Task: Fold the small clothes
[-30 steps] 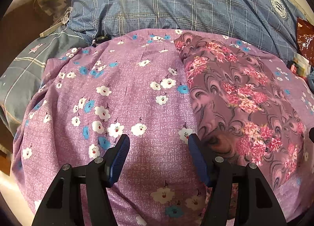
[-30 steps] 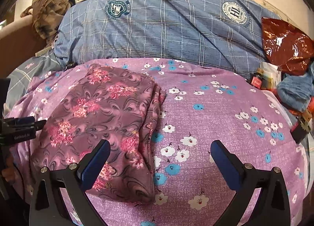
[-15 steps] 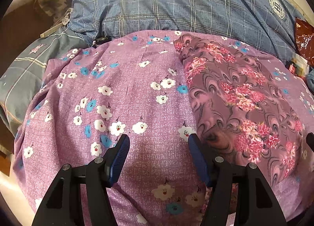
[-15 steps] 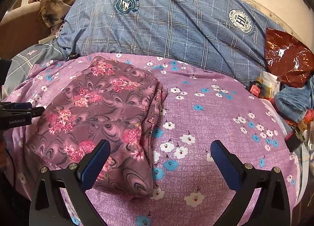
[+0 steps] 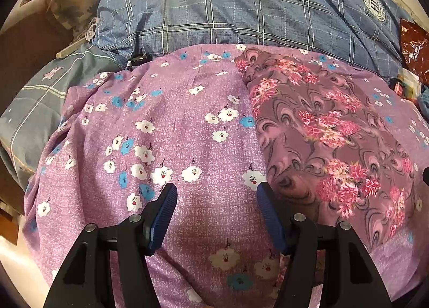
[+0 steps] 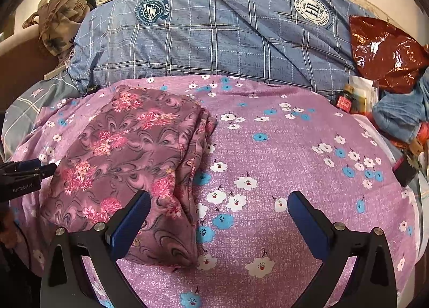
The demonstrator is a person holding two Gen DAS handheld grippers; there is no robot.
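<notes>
The folded garment (image 6: 126, 163), a mauve cloth with pink flower sprays, lies flat on the purple flowered bedspread (image 6: 268, 163), toward the left half of the bed as the right wrist view shows it, already doubled into a long panel with stacked layered edges along its right side. To fold it well from here, the near short end wants lifting by both corners together and carrying evenly toward the far end, so the layers stay square rather than sliding apart. The blue checked pillow (image 6: 214, 29) sits just beyond the far end and limits how far the cloth can be laid out. At the bed's right edge a red foil bag (image 6: 386, 51) and some small clutter, possibly a bottle though the view is too distorted to be sure, lie well apart from the garment. The right gripper (image 6: 218, 207) hangs over the near right corner, fingers wide, holding nothing; the left gripper (image 5: 217, 198) hovers just beside the garment's left edge, fingers apart and empty.
</notes>
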